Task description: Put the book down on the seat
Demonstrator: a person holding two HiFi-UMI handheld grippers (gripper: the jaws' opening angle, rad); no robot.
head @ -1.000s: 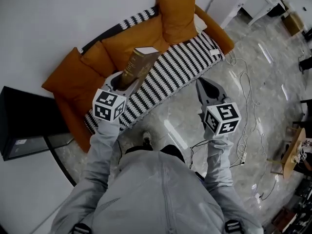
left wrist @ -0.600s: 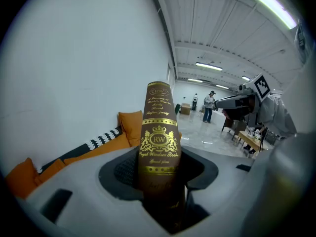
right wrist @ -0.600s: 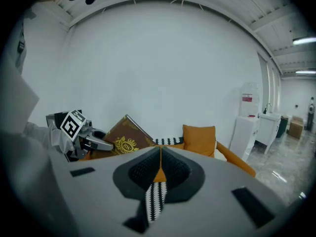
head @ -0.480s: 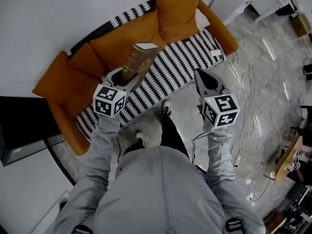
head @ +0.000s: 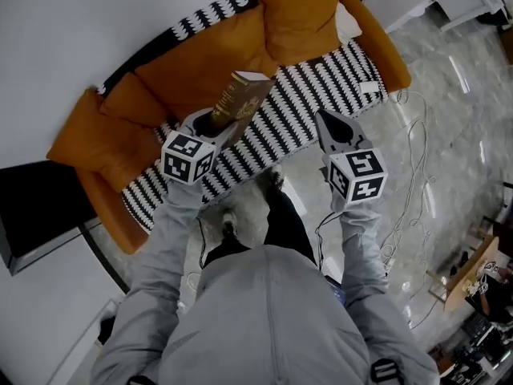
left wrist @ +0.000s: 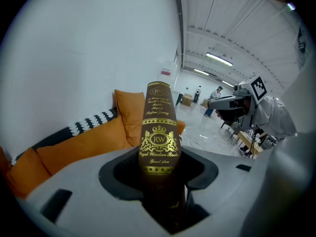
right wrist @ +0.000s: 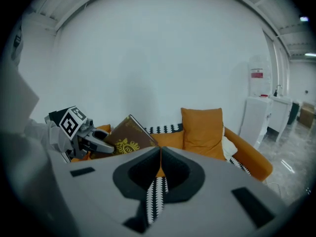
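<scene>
Left gripper (head: 207, 127): jaws clamped on the lower end of the book (head: 239, 99). Pads press on both covers and the spine faces back at my camera. The book is brown with gold print and a crest on the spine. It sticks out ahead of the jaws and tilts up and away from me, page edges on top. It's held in the air, not lying on the seat.

Ahead of and below the left jaws is the seat (head: 321, 95), under a black-and-white striped cover. Beyond the book's top end are the orange back cushions (head: 200, 62). A separate orange pillow (head: 296, 10) stands ahead and to the right of the book, against the backrest. The sofa arm (head: 108, 215) is to the left of the left gripper, nearer me.

Right gripper (head: 323, 119): jaws together, nothing between them. It sits well to the right of the left gripper, at about the same reach, tips pointing at the front edge of the seat. The striped cover shows just past its tips, and from its own view the book and left gripper are off to the left.

Below the right gripper is the glossy marble floor (head: 449, 135). White cables (head: 409, 175) run across the floor to its right. My feet (head: 228, 223) are on the floor between the two grippers, just short of the sofa front.
</scene>
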